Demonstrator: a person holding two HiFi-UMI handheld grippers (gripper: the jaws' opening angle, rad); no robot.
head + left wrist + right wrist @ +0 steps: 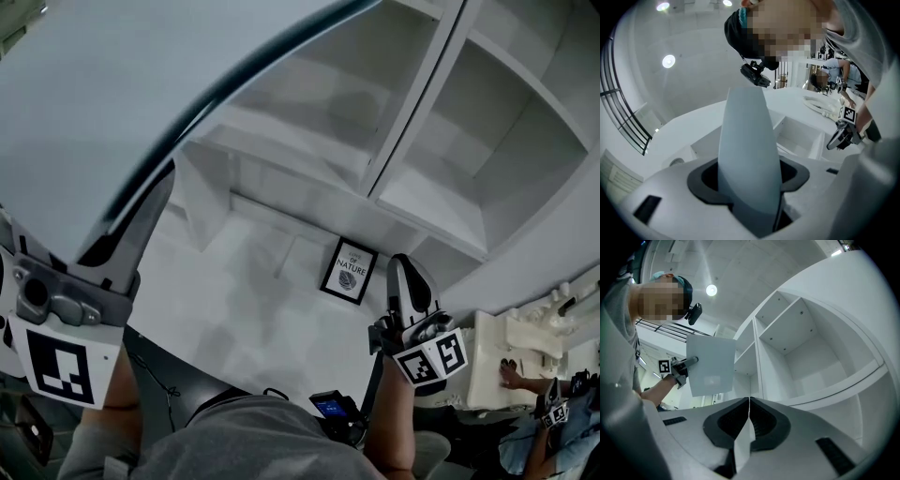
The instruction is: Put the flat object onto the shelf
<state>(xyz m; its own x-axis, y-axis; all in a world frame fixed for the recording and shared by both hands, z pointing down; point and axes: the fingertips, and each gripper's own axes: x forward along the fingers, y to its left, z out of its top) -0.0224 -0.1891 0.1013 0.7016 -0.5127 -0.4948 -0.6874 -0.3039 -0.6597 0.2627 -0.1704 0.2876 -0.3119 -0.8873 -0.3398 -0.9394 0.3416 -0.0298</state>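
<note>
Panel (103, 94), clamped in left gripper (749, 183) jaws, hides shelf (441, 197) partly; right gripper (749, 404) jaws closed, empty.

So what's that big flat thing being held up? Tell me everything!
The flat board is a thin, smooth, pale grey-blue square with a dark edge. It looks stiff, maybe plastic. The left tongs pinch one side and hold it up in the air, in front of the white shelf, not on it yet.
</note>
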